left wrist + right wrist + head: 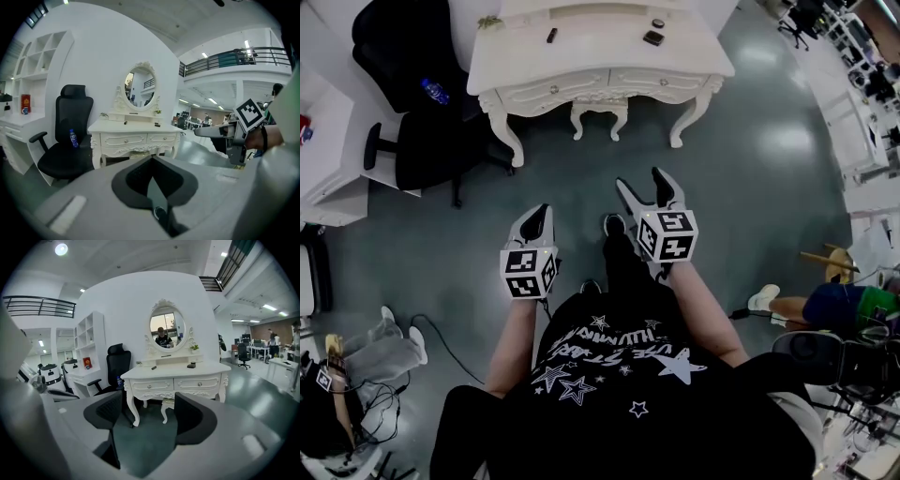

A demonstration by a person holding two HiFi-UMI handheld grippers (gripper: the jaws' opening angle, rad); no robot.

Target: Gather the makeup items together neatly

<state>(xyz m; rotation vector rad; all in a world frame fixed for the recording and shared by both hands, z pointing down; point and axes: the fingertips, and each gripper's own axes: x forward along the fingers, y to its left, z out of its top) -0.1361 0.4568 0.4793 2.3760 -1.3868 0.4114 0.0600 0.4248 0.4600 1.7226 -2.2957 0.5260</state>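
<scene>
**A:** Approach is the whole job right now, isn't it? Nothing is within reach.

**B:** Right. The makeup items (pixel 191 365) lie well ahead of both claws, on the white surface (pixel 600 66), with a stretch of floor (pixel 750 169) in between. I count three small dark pieces. A flat case (pixel 653 37) is straight ahead of the right claw (pixel 642 183), a round piece (pixel 658 22) sits just beyond it, and a slim piece (pixel 551 35) lies ahead of the left claw (pixel 541 212).

**A:** And the claws themselves?

**B:** The right claw stands wide apart with nothing between its jaws. The left claw is closed tight and empty.

**A:** So spread the left one before arriving?

**B:** I'd say so. Come in square to the front edge of the surface. I'd carry the slim piece over to the case with the left claw rather than reach across. The pieces look small and flat, so pinch them from the sides.
</scene>
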